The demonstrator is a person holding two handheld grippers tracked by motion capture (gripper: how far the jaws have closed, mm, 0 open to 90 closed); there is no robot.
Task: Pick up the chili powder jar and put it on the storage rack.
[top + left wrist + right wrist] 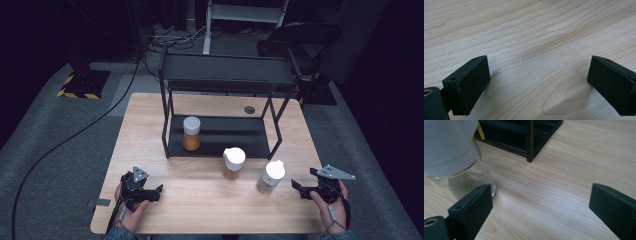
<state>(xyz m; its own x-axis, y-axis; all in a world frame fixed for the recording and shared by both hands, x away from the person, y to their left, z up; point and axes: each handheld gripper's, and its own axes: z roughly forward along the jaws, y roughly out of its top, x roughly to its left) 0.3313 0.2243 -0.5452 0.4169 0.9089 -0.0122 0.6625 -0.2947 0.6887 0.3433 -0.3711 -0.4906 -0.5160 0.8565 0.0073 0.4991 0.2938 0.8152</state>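
Note:
Three white-capped spice jars are in view. One with orange powder (191, 133) stands on the lower shelf of the black rack (220, 75). Another orange one (233, 162) stands on the table just in front of the rack. A pale-filled jar (270, 176) (454, 157) stands to its right. My right gripper (301, 189) (541, 202) is open, a little right of the pale jar; the jar sits beyond its left jaw, not between the pads. Near the table's front left, my left gripper (156, 192) (539, 80) is open over bare wood with nothing between its jaws.
The wooden table (150, 125) has a round cable hole (249, 109) behind the rack. The rack's front right leg (529, 140) stands just beyond the right gripper. A black chair (300, 37) and cables lie on the floor behind.

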